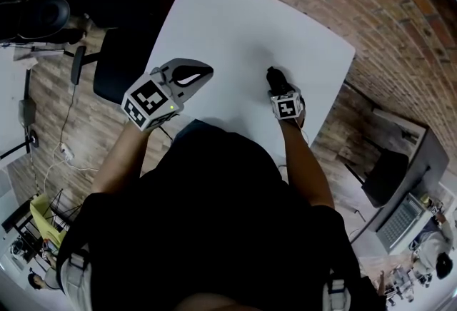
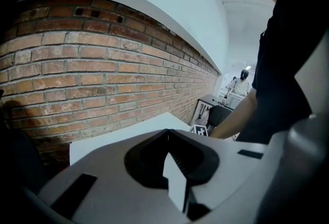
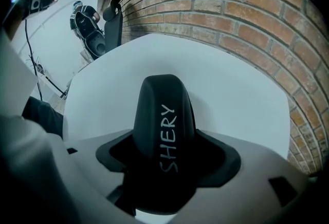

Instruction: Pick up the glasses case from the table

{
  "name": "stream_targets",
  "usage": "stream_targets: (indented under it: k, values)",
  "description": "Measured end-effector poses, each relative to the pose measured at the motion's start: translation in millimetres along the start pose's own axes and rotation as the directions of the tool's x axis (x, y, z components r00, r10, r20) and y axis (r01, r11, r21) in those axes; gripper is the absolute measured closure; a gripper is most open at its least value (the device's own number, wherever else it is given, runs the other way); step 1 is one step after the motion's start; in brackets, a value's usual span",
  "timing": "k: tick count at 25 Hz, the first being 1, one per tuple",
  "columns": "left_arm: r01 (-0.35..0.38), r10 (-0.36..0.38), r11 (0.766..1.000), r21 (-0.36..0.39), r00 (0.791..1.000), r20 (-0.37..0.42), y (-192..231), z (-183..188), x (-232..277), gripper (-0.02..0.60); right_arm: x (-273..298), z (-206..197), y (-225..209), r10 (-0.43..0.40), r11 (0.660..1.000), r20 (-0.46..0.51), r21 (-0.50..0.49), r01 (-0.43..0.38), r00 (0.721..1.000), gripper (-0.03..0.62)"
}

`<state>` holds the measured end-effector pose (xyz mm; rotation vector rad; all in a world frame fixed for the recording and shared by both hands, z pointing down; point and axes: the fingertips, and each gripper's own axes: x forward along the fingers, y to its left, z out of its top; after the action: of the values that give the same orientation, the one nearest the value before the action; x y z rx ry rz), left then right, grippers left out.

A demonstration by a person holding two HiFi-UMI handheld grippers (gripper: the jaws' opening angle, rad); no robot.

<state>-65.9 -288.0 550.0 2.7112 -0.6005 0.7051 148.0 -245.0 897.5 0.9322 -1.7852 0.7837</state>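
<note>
Grasp of the case is the step in hand, as we judge it. Nearest us on the left, the left tool (image 1: 203, 73) hangs above the near left edge of the worktop (image 1: 235, 24). Its jaws are pressed together with nothing between them, and it takes no part in the pick.

A little farther and to the right, the right tool (image 1: 280, 88) points steeply down and straddles the glasses case (image 3: 164, 115). The case lies on the near right part of the worktop. The jaws stand wide, one on each long flank of the case, and their dark inner faces seem to us to bear on it. Black on black leaves no gap for us to see.

The case is a dark, rounded shell with pale lettering along its top. It is closed, so we cannot tell whether anything is inside.

Next we need a firm squeeze on the smooth, curved flanks, then a straight lift so the shell does not slip out forward.

Beyond the far edge of the worktop stands a brick wall (image 3: 247, 7).
</note>
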Motion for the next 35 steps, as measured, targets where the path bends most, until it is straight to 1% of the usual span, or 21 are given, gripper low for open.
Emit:
stream_targets:
  k: [6, 10, 15, 26, 35]
  values:
    - [-0.011, 0.011, 1.0, 0.006, 1.0, 0.002, -9.6, -0.8, -9.3, 0.571, -10.2, -8.2, 7.1, 0.042, 0.998, 0.009, 0.044, -0.042, 0.999, 0.255]
    - [-0.011, 0.011, 1.0, 0.012, 1.0, 0.005, -18.5, -2.0, -9.8, 0.571, -17.7, -10.4, 8.0, 0.049, 0.997, 0.028, 0.052, -0.05, 0.998, 0.255]
    - [-0.01, 0.009, 1.0, 0.025, 1.0, 0.016, -30.0, 1.6, -14.1, 0.571, -37.4, -0.3, 2.0, 0.025, 0.999, 0.088, 0.028, -0.027, 0.996, 0.256]
    - [-0.013, 0.01, 0.998, 0.062, 0.999, 0.041, -61.7, 12.3, -22.2, 0.571, -72.6, -9.8, 3.1, 0.028, 0.998, 0.151, 0.046, -0.035, 0.988, 0.255]
    - [-0.014, 0.009, 0.996, 0.091, 0.999, 0.052, -95.4, 17.6, -29.4, 0.571, -107.5, -21.6, 1.9, 0.017, 0.998, 0.208, 0.054, -0.028, 0.978, 0.255]
